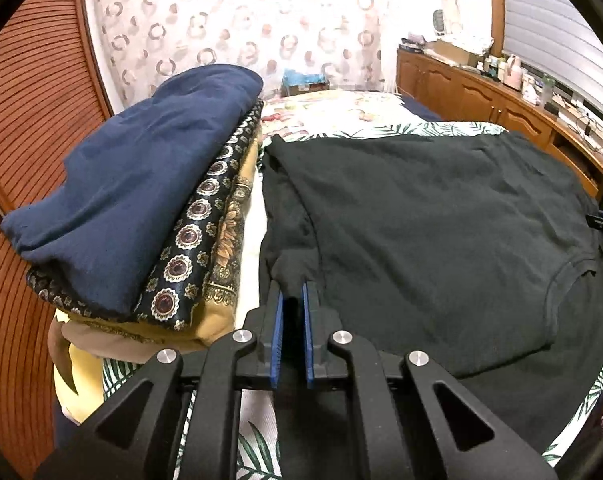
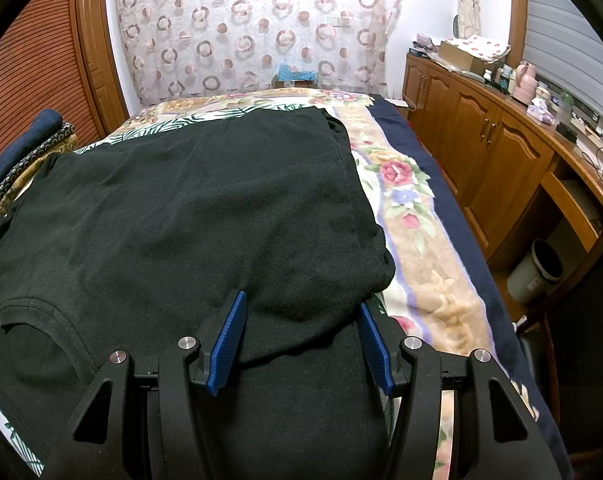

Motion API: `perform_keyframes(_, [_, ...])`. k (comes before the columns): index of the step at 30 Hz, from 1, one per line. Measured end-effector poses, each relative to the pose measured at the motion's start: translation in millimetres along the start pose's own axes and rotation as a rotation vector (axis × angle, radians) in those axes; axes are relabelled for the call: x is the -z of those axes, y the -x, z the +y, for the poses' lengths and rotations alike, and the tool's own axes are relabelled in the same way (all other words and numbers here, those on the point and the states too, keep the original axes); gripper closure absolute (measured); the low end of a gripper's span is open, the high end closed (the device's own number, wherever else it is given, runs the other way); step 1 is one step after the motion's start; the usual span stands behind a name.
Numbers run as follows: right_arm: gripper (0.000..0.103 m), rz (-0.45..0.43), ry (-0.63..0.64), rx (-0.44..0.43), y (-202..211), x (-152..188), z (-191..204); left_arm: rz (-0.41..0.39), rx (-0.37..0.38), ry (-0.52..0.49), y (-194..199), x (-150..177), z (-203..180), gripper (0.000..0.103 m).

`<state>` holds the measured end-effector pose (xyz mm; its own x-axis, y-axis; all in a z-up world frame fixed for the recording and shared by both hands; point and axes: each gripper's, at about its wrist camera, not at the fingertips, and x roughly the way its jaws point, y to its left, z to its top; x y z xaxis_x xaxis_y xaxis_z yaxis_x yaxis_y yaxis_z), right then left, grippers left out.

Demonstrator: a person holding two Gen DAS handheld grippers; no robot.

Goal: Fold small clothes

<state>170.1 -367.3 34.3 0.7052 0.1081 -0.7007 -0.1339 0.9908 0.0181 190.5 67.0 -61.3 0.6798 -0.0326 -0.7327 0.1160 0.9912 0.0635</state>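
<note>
Left gripper [image 1: 292,286] seemingly on black shirt [image 1: 441,220] sleeve (right gripper [image 2: 303,304] wide)

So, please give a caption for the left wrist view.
Left gripper shut on black T-shirt sleeve, beside folded clothes stack.

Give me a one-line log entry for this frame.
left tool: shut on black T-shirt sleeve | right tool: open over shirt | folded stack: left on bed

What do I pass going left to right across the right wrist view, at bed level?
Stack of folded clothes → black T-shirt → floral blanket → navy blanket edge → wooden cabinets → white bin.
</note>
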Motion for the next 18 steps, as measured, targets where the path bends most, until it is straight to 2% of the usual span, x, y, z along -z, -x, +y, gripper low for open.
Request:
perform_keyframes(7, [0.046, 0.0, 0.0, 0.0, 0, 0, 0, -0.06, 0.028, 0.007, 13, -14, 1, 0.095])
perform_keyframes(9, [0.046, 0.0, 0.0, 0.0, 0, 0, 0, -0.071, 0.03, -0.002, 17, -20, 0, 0.098])
perform_keyframes(16, [0.046, -0.002, -0.004, 0.0, 0, 0, 0, -0.057, 0.029, -0.041, 20, -19, -12, 0.1])
perform_keyframes(18, [0.05, -0.005, -0.007, 0.004, 0, 0, 1, -0.049, 0.026, -0.035, 18, -12, -13, 0.1])
